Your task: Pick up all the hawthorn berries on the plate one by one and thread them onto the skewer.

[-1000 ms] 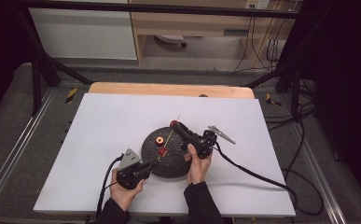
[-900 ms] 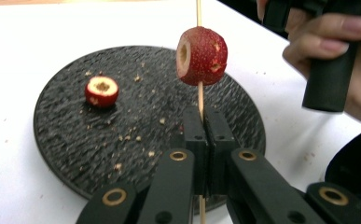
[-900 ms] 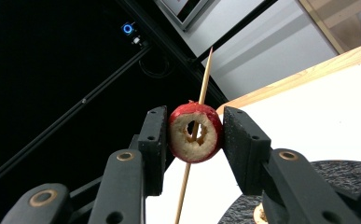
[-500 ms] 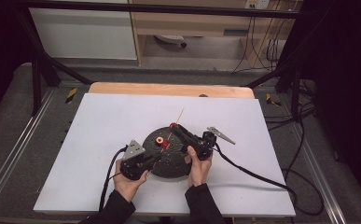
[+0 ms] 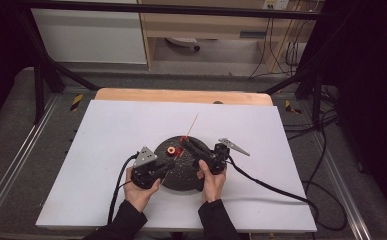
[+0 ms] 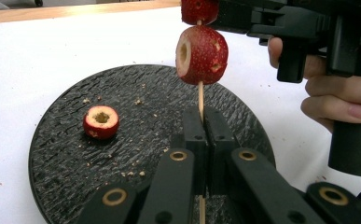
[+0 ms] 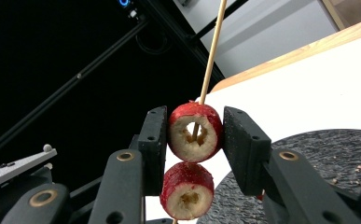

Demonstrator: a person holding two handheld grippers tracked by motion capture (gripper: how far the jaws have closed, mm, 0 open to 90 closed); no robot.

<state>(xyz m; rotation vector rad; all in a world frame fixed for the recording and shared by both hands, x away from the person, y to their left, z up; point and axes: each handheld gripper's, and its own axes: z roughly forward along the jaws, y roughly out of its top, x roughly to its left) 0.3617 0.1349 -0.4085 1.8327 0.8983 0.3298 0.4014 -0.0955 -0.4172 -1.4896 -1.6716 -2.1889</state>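
two hawthorn pieces (image 6: 201, 53) threaded on skewer (image 6: 200, 100), above black plate (image 6: 66, 186) on white desk (image 5: 106, 150). left tool (image 6: 201, 140) clamped shut on lower skewer shaft; right tool (image 7: 194, 133) gripping upper fruit between both jaws. skewer axis running up from left tool through right tool; right tool nearer the fruit. third cored piece (image 6: 101, 122) loose on plate, seen in left gripper view; free skewer tip seen in right gripper view.

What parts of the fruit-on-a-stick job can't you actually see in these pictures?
- Left gripper view: the top fruit is cut off by the upper edge, as is the skewer above it.
- Right gripper view: the skewer's lower end drops past the bottom edge under the lower fruit; its tip is cut off too.
- High view: the fruits between the left gripper and right gripper are too small to count.
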